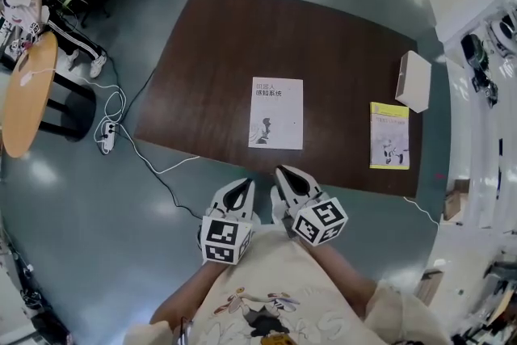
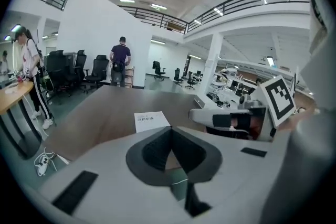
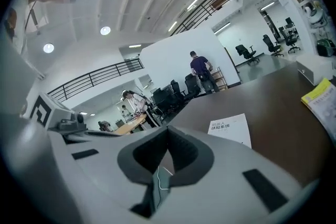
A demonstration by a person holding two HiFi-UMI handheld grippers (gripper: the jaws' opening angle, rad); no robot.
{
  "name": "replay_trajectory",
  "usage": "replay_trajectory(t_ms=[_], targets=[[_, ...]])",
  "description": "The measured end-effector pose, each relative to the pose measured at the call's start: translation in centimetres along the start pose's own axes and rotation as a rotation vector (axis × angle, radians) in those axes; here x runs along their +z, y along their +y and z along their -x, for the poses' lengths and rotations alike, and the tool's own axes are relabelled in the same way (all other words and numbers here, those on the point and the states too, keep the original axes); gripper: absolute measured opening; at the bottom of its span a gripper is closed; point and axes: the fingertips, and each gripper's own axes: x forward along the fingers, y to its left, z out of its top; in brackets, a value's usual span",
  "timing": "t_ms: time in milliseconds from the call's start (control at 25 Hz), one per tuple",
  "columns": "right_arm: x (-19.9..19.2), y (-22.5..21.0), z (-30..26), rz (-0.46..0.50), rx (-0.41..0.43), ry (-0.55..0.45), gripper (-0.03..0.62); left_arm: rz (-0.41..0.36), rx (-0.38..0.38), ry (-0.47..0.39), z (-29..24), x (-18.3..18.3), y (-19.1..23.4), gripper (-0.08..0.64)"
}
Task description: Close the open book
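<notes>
The left claw (image 1: 241, 185) hangs just off the near edge of the dark brown wooden desk (image 1: 210, 77), close to the person's body. Its own view shows the left claw (image 2: 169, 131) with its jaws pressed together and nothing between them.

Ahead of it and a little to the right, the thin white paperback book with dark print on its cover (image 1: 276, 113) lies flat near the middle of the desk. It is already shut, cover up, and its long axis runs straight away from the person. The same book (image 2: 151, 121) shows just beyond the left jaw tips, clear of them.

The right claw (image 1: 284, 172) sits over the near edge almost in line with the book's near short side, so it is the nearer of the two, though well short of touching. Its view shows the right claw (image 3: 167, 131) likewise clamped shut and empty, with the book (image 3: 230, 128) ahead and to the right.

Farther right lie a yellow booklet (image 1: 389, 135) and a white cardboard box (image 1: 414, 81), both apart from the book. Judging by the closed cover, no closing move is left to make.
</notes>
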Motion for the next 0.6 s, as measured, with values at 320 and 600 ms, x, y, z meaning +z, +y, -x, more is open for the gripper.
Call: replay_trajectory(t_ms=[320,600], targets=[[-0.9,1.7,-0.6,0.082,0.013,0.043,0.006,0.041,0.021,-0.027,0.8,0.0,1.0,0.005],[-1.0,1.5,-0.6,0.106,-0.025,0.050,0.006,0.056,-0.003,-0.033,0.7,-0.1,1.5,0.005]])
